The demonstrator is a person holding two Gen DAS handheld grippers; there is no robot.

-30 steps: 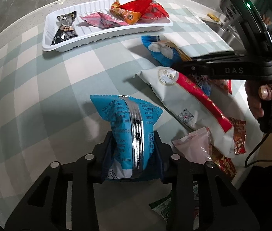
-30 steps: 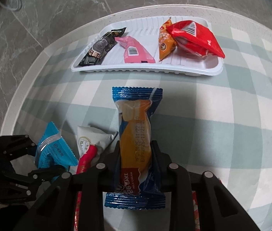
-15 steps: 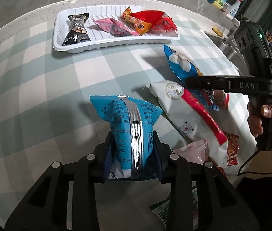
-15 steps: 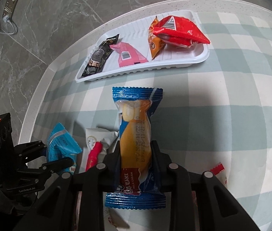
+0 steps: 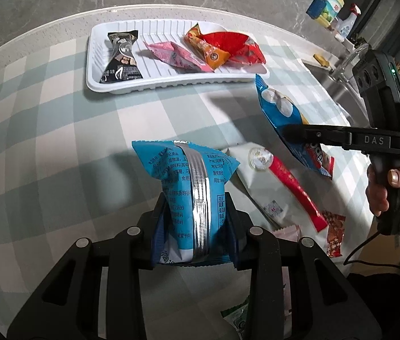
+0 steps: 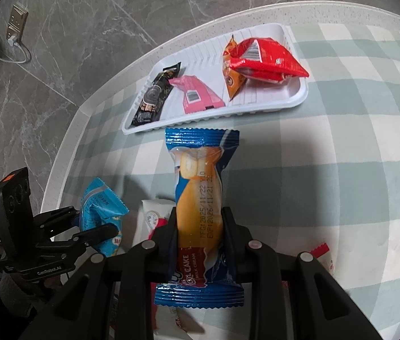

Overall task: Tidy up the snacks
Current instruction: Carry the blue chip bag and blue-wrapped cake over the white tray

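My left gripper (image 5: 195,221) is shut on a light blue snack bag (image 5: 191,187) with a silver seam, held above the checked tablecloth. My right gripper (image 6: 200,226) is shut on a blue cake packet (image 6: 200,195) with an orange cake printed on it. That packet (image 5: 284,119) and its gripper also show at the right of the left wrist view. Farther off, the white tray (image 5: 115,87) (image 6: 284,103) holds a black packet (image 5: 122,56), a pink one (image 5: 177,55), an orange one (image 5: 205,46) and a red one (image 5: 233,45).
A white packet with a red stripe (image 5: 273,181) and smaller red and pink packets lie on the table at the right. A person's hand (image 5: 384,187) grips the right tool. The round table's edge (image 6: 66,147) borders a marble floor. Bottles (image 5: 330,8) stand at the far right.
Both grippers have lifted a little with their packets still clamped. The tray has shifted right in the left wrist view and swung to a slant in the right wrist view.
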